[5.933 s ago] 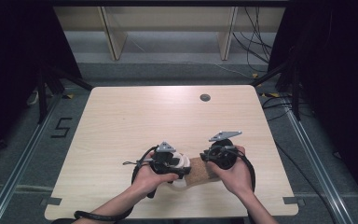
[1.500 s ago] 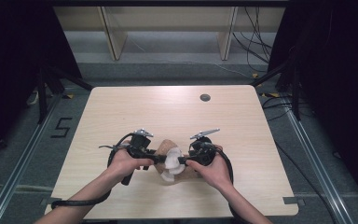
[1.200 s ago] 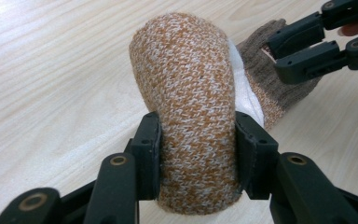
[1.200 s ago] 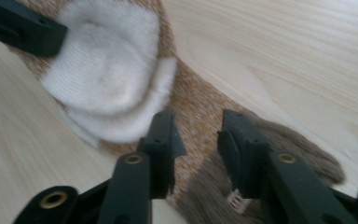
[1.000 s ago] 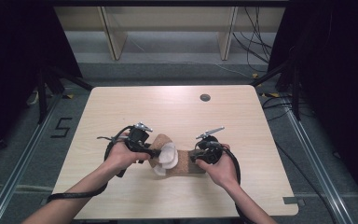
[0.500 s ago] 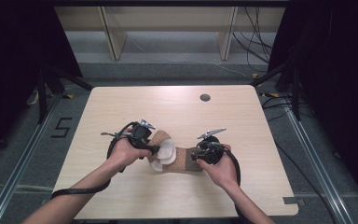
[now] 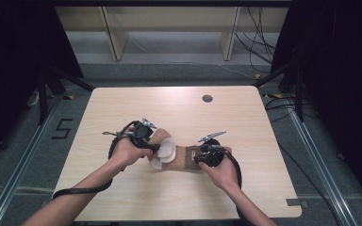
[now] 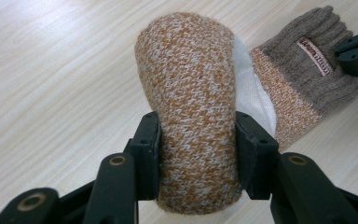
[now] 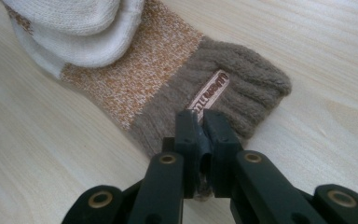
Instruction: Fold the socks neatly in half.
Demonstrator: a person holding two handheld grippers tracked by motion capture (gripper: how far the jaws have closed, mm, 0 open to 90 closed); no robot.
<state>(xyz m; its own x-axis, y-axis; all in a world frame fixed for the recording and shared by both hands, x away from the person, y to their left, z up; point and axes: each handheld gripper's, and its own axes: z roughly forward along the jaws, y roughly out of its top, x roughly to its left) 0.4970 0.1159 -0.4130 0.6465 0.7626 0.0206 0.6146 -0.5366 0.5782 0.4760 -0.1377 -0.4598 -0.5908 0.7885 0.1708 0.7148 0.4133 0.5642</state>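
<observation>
So the knitted sock [image 7: 172, 153] is lying on the tabletop [image 7: 245, 122] a bit below the middle of the high view, stretched between the two hands. In the left gripper view its orange-and-white end is bulging up in the center of the frame, with the brown ribbed cuff [image 8: 307, 70] trailing off to the upper right, where a small woven label [image 8: 315, 56] is showing, too blurry to read. The left claw [image 8: 198, 154] is squeezing that orange end from both sides, half-wide. The right claw [image 9: 200, 135] has just been closing and is pinching the edge of the cuff, jaws nearly together; how much fabric is caught is hidden behind the pads. The white inner part [image 9: 74, 28] is getting cut off at the upper left of the right gripper view.
</observation>
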